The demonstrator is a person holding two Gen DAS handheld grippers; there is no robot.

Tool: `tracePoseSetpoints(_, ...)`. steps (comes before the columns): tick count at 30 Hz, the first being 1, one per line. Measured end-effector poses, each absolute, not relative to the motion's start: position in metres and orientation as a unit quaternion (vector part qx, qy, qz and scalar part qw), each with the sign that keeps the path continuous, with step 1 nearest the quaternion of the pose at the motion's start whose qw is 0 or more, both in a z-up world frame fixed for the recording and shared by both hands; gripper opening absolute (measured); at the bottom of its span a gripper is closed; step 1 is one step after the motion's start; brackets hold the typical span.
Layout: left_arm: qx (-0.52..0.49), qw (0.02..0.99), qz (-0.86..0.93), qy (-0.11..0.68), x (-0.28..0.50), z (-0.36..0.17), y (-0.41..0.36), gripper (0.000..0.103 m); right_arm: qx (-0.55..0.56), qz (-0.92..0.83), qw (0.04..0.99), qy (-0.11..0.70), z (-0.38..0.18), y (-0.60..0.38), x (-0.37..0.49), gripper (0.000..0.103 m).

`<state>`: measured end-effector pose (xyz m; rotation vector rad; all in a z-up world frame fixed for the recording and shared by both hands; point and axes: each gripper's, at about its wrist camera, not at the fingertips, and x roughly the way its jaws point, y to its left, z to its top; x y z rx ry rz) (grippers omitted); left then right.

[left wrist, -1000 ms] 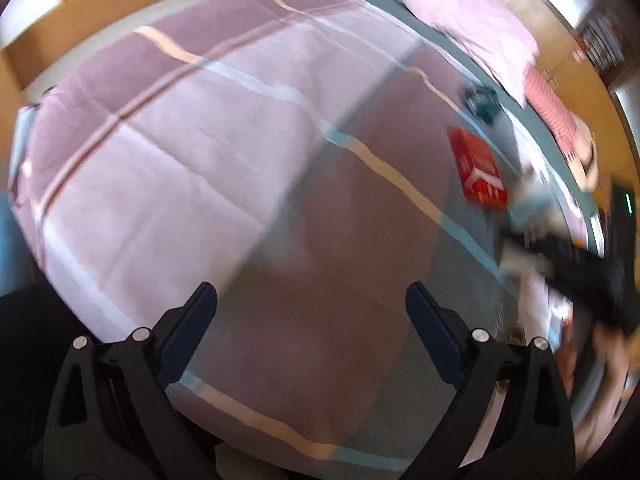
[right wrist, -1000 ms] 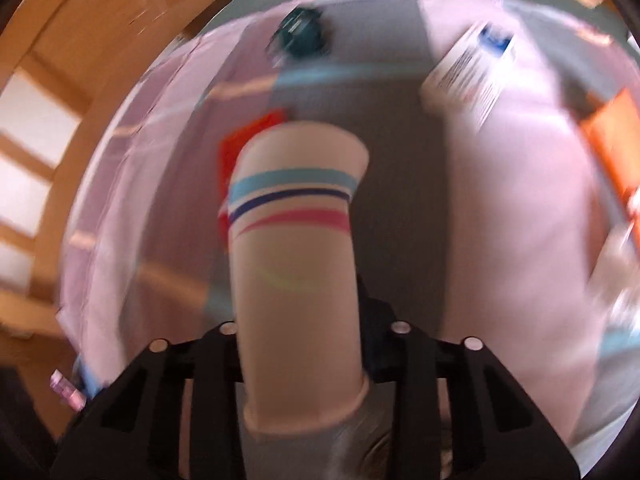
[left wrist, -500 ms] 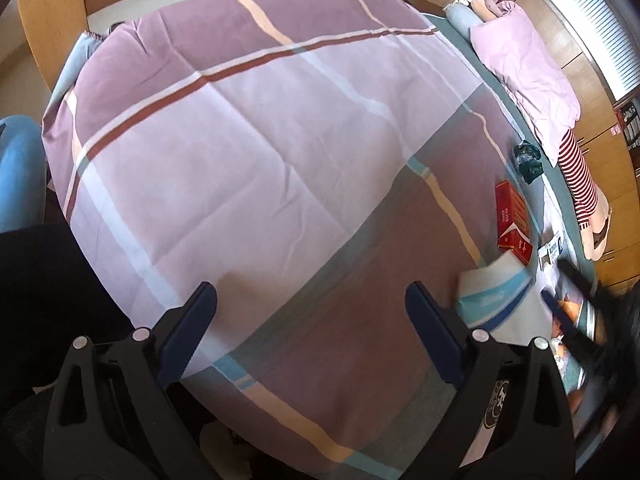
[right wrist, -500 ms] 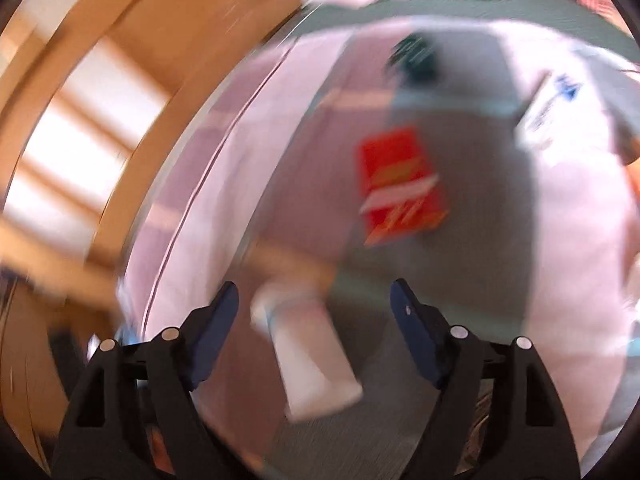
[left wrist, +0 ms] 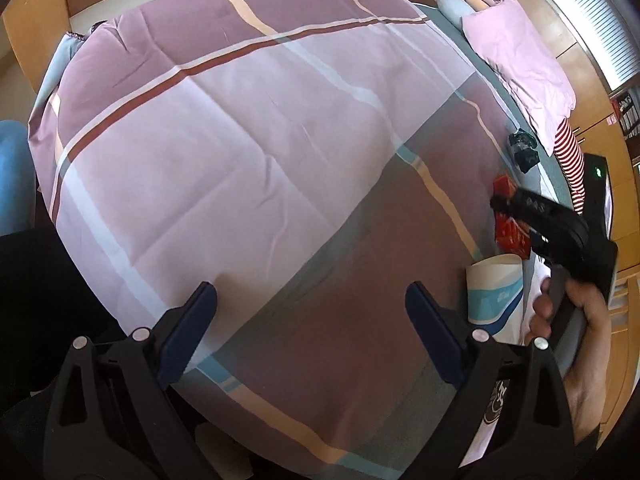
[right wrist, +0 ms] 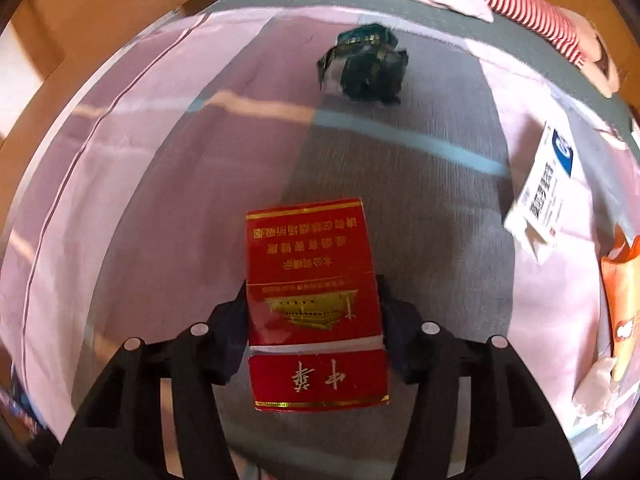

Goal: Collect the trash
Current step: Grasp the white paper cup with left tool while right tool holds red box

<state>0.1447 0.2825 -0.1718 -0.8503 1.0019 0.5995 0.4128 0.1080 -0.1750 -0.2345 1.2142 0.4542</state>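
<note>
A red cigarette box (right wrist: 312,280) lies on the striped bedspread (left wrist: 240,140) between the jaws of my right gripper (right wrist: 312,292). The jaws are closing, and both pads sit against the box's sides. In the left wrist view the same box (left wrist: 506,236) shows under that black gripper, which a hand (left wrist: 580,320) holds. A striped paper cup (left wrist: 496,292) lies on its side just right of my left gripper (left wrist: 312,304). The left gripper hangs open over bare bedspread with nothing between its fingers.
Beyond the red box lies a crumpled dark green wrapper (right wrist: 364,64). At the right are a white medicine box (right wrist: 540,196), an orange packet (right wrist: 624,292) and a crumpled white tissue (right wrist: 596,388). A pink pillow (left wrist: 520,60) and wooden bed frame (left wrist: 36,40) border the bed.
My right gripper let go of the paper cup, which now lies on the bed, swung over to the red cigarette box and closed around it. The left gripper hardly moved.
</note>
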Motion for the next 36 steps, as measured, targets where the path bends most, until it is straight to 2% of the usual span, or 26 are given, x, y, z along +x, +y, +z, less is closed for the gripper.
tracePoseSetpoints(8, -0.387, 0.752, 0.272, 0.459, 0.146, -0.172, 0.283, 0.096, -0.113, 0.220, 0.773, 0.584, -0.170, 0.051, 0.363, 0.057)
tracePoseSetpoints(17, -0.390, 0.762, 0.246, 0.454, 0.150, -0.173, 0.278, 0.097, -0.142, 0.264, 0.752, 0.588, -0.165, 0.066, 0.283, 0.057)
tracePoseSetpoints(25, -0.331, 0.801, 0.116, 0.485, 0.188, -0.173, 0.229, 0.098, -0.051, 0.191, 0.804, 0.561, -0.124, -0.020, 0.275, 0.057)
tracePoseSetpoints(28, -0.268, 0.817, 0.079, 0.504, 0.205, -0.174, 0.199, 0.098, -0.030, 0.185, 0.815, 0.549, -0.107, -0.049, 0.261, 0.057)
tracePoseSetpoints(30, -0.188, 0.830, 0.076, 0.519, 0.216, -0.177, 0.175, 0.098, -0.023, 0.180, 0.822, 0.540, -0.098, -0.063, 0.247, 0.057)
tracePoseSetpoints(31, -0.168, 0.832, 0.079, 0.523, 0.219, -0.178, 0.169, 0.097, -0.020, 0.178, 0.825, 0.537, -0.094, -0.073, 0.238, 0.057)
tracePoseSetpoints(33, -0.125, 0.839, 0.082, 0.524, 0.221, -0.180, 0.156, 0.087, -0.013, 0.175, 0.829, 0.530, -0.089, -0.091, 0.221, 0.057)
tracePoseSetpoints(36, -0.123, 0.847, 0.071, 0.512, 0.220, -0.178, 0.153, 0.083, -0.009, 0.167, 0.835, 0.524, -0.087, -0.101, 0.201, 0.057)
